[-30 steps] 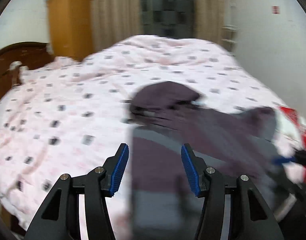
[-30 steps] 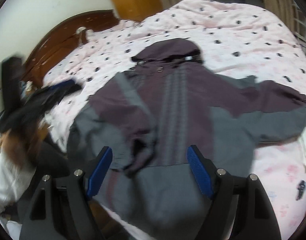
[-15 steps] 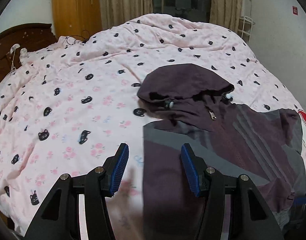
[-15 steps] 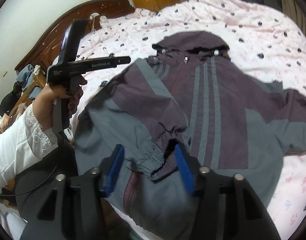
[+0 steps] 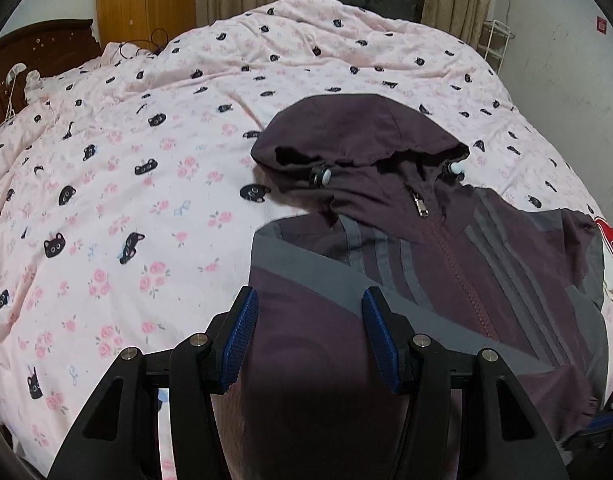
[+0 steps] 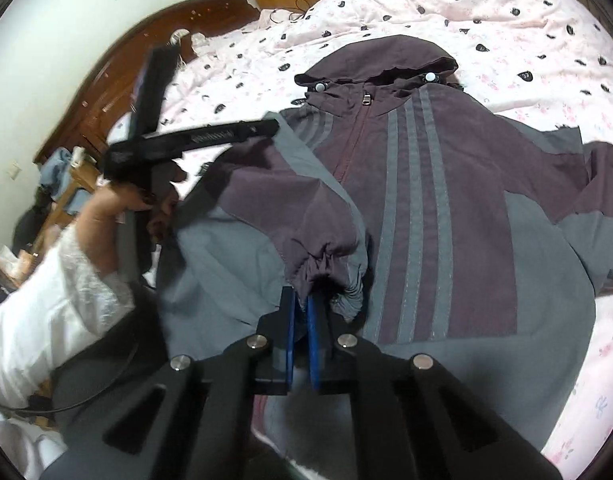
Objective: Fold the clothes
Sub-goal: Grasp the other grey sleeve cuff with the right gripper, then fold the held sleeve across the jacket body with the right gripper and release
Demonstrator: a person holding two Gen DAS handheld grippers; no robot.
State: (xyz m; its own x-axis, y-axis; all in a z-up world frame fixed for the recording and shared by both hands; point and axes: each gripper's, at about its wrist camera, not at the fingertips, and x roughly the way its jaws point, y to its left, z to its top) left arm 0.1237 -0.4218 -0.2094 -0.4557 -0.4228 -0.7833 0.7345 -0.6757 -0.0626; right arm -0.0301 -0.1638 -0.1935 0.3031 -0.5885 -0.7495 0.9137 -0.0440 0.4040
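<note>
Pink cat-print bedding (image 5: 146, 160) covers the bed under a purple and grey jacket (image 6: 446, 200) lying zipped, front up. Right gripper (image 6: 300, 312) is pinched shut on the gathered sleeve cuff (image 6: 326, 264), folded across the jacket's chest. Left gripper (image 5: 308, 320) hovers with jaws wide apart above the jacket's folded shoulder edge (image 5: 306, 264), with the hood (image 5: 354, 132) beyond.

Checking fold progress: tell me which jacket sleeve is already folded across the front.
The purple-and-grey jacket sleeve nearest the wooden headboard: it lies across the jacket's chest, its gathered cuff pinched in the right tool. The other sleeve lies spread outward.
</note>
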